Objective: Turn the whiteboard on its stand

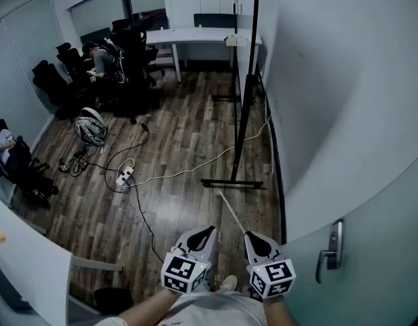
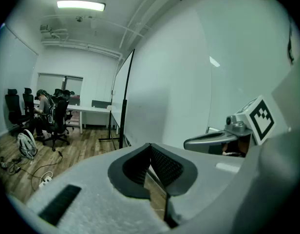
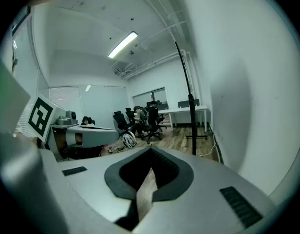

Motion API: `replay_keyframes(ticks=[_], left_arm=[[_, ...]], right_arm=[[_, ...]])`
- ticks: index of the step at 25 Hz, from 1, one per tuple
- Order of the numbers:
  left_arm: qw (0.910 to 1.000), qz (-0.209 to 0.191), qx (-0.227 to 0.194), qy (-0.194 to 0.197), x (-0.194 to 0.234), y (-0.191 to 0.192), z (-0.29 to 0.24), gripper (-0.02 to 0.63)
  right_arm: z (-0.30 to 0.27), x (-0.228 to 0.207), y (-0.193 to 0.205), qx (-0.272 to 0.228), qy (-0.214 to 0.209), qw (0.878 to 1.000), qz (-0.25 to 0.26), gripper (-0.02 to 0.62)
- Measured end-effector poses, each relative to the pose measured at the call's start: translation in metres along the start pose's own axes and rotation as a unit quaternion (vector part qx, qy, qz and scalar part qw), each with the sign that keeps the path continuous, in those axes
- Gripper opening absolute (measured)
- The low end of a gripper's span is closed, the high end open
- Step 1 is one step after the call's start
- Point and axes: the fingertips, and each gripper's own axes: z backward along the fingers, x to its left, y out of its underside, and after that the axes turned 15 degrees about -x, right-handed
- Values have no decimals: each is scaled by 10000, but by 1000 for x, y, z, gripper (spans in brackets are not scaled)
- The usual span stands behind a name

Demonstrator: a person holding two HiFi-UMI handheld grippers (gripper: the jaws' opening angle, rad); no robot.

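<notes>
The whiteboard (image 1: 253,39) stands edge-on on its black stand (image 1: 244,114), close along the right wall, its foot bar (image 1: 233,183) on the wood floor. In the left gripper view the whiteboard (image 2: 120,99) shows a narrow white face behind a black edge. Both grippers are held low by the person's body, well short of the stand. My left gripper (image 1: 203,233) (image 2: 150,147) is shut with nothing in it. My right gripper (image 1: 258,240) (image 3: 151,150) is shut and empty too. In each gripper view the other gripper shows off to the side.
A door with a metal handle (image 1: 329,253) is at the near right. A white cable and a power strip (image 1: 125,176) lie across the floor left of the stand. Office chairs and seated people (image 1: 100,60) are at the far left, with a white desk (image 1: 195,35) behind.
</notes>
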Motion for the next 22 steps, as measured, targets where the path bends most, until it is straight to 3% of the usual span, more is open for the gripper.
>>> replay_keyframes(ticks=[4,22], left_arm=[[10000,-37,19,16,7,13,2,11],[9999,40,-114,110,41,5,15,11]], right_arm=[[-1,-1,3,1,46,10000,8,6],[-27,20,3,-230,310,9990,-203,8]])
